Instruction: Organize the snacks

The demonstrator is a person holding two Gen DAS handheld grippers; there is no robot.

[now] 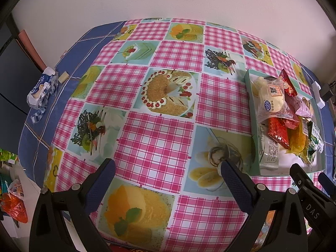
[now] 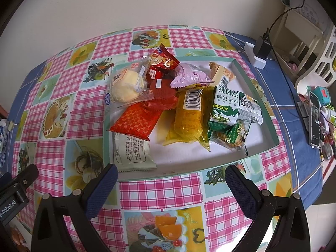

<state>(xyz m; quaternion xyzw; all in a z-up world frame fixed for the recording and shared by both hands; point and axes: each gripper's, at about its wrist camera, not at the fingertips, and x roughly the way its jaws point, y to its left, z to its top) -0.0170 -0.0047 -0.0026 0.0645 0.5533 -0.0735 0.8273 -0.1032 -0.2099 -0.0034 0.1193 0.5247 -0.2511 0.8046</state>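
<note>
A shallow green-rimmed box (image 2: pixel 255 82) holds several wrapped snacks: a pale bun (image 2: pixel 126 86), red packets (image 2: pixel 136 121), a yellow packet (image 2: pixel 187 117), a green biscuit pack (image 2: pixel 227 105) and a white packet (image 2: pixel 132 153). The box also shows at the right of the left wrist view (image 1: pixel 255 138). My right gripper (image 2: pixel 171 178) is open and empty, just in front of the box. My left gripper (image 1: pixel 168 172) is open and empty over the checked tablecloth, left of the box. The right gripper's body (image 1: pixel 310 191) shows beside it.
A crumpled blue-white wrapper (image 1: pixel 42 88) lies at the table's far left edge. A white power adapter (image 2: pixel 257 52) with cables sits behind the box. A phone (image 2: pixel 315 119) and small items lie at the right edge. A white chair (image 2: pixel 310 48) stands behind.
</note>
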